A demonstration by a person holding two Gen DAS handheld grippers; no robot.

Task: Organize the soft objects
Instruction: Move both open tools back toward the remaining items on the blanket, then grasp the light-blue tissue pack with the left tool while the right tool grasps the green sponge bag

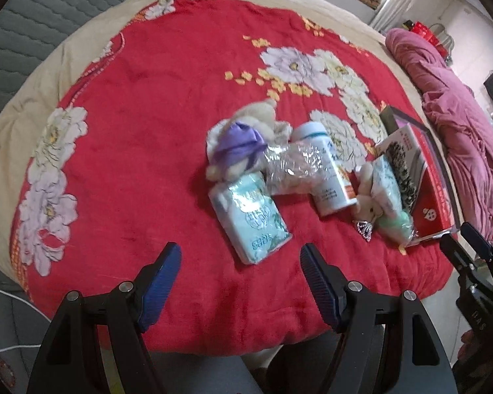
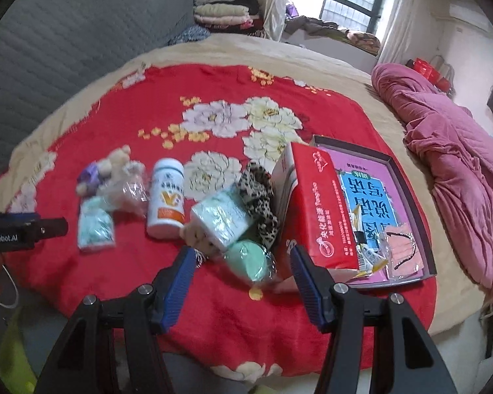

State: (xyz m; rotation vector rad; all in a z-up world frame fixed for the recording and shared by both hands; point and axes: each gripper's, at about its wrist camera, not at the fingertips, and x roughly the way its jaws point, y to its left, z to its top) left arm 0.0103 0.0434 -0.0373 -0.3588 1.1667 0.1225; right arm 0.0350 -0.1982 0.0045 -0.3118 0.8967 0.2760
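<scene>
On the red flowered blanket (image 1: pixel 141 131) lie a plush bear with a purple bow (image 1: pixel 243 138), a clear plastic bag (image 1: pixel 292 170), a tissue pack (image 1: pixel 253 220), a white bottle (image 1: pixel 328 177), a small plush toy (image 1: pixel 369 202), a second tissue pack (image 2: pixel 220 220) and a green soft ball in plastic (image 2: pixel 249 262). My left gripper (image 1: pixel 240 282) is open and empty, just short of the near tissue pack. My right gripper (image 2: pixel 241 282) is open and empty, its fingers either side of the green ball's near edge. A leopard-print cloth (image 2: pixel 261 200) lies behind the ball.
A red tissue box (image 2: pixel 318 210) stands on a shallow dark tray (image 2: pixel 407 184) with a pink mask and sachets at the right. A pink quilt (image 2: pixel 460 170) is piled at the far right. A grey padded headboard (image 2: pixel 65 42) is at the left. The bed edge is close below the grippers.
</scene>
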